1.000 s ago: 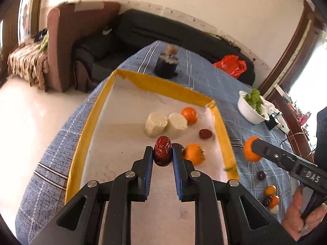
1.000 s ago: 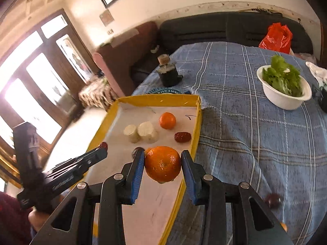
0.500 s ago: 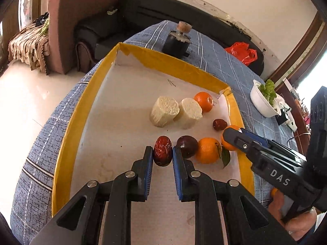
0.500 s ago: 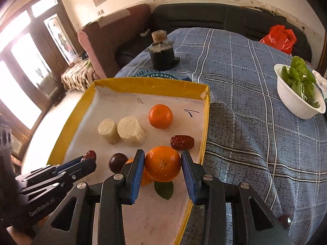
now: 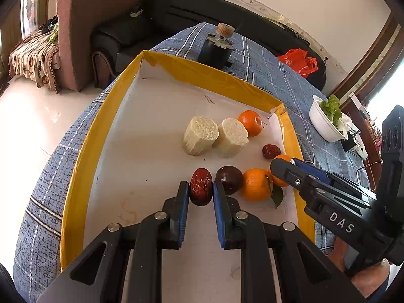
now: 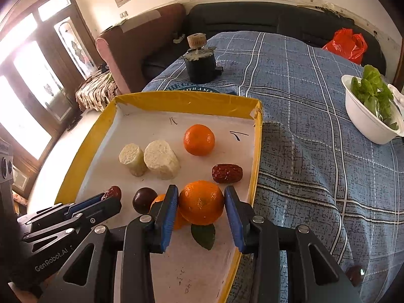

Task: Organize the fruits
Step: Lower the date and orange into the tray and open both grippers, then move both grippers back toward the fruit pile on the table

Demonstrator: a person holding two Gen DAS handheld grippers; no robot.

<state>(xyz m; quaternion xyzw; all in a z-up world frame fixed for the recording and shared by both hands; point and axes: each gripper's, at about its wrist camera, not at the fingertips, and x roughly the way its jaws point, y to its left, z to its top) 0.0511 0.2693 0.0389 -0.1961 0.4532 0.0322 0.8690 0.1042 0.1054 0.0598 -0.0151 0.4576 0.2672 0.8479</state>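
A yellow-rimmed tray [image 5: 202, 74] with a white floor lies on the blue checked cloth. My left gripper [image 5: 201, 189] is shut on a wrinkled red date [image 5: 201, 185], low over the tray beside a dark plum [image 5: 229, 181]. Right of the plum sits an orange with a leaf [image 5: 255, 184]. My right gripper [image 6: 202, 203] is shut on a second orange [image 6: 202, 202], just above the tray's right side, partly over the leafed orange [image 6: 157, 200]. Further in lie another orange [image 6: 199, 140], a loose date [image 6: 227, 173] and two pale cut cylinders [image 6: 149, 159].
A white bowl of greens [image 6: 366, 118] stands on the cloth to the right. A black device with a wooden knob [image 6: 202, 63] sits behind the tray, a red bag [image 6: 346, 43] beyond. A dark fruit [image 6: 356, 272] lies on the cloth at the lower right. The table drops off left of the tray.
Both grippers came forward and down over the tray with their fruit, the right one crossing in from beside the tray. Over the last half second neither has moved.
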